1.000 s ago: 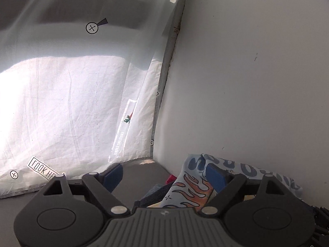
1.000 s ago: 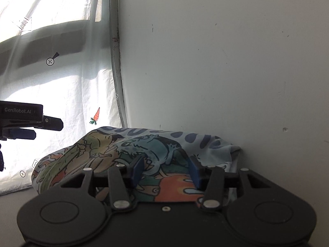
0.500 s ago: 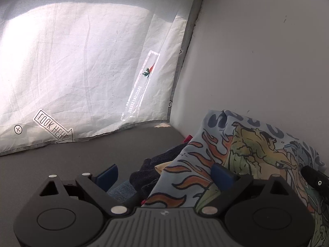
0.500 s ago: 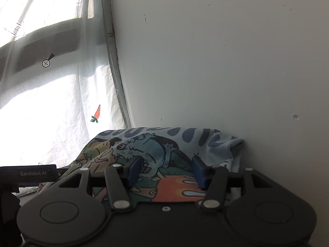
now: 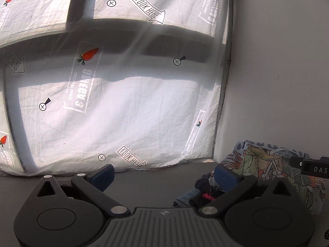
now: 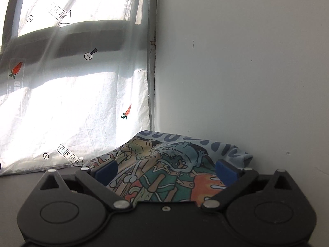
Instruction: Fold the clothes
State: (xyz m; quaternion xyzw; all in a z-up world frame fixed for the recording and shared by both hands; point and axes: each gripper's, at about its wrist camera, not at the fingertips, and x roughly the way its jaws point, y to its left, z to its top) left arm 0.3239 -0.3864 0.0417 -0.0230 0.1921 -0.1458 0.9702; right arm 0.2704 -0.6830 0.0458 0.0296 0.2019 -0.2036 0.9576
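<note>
A folded cartoon-print shirt with flames and green figures lies on top of a pile in the corner by the wall. In the left wrist view the same shirt rests on dark clothes and a bit of denim. My right gripper hovers just over the shirt with its jaws opening wide; the blue pads stand apart from the cloth. My left gripper is left of the pile over the grey table, its jaws opening with nothing between them. The right gripper's tip shows at the right edge.
A white sheet printed with carrots and arrow labels hangs over the window behind the table. A plain white wall closes the right side. The pile sits tight in the corner where the two meet.
The right gripper's jaws have spread from half shut over the shirt to wide apart. The left gripper has swung left, away from the pile, and its jaws have widened a little.
</note>
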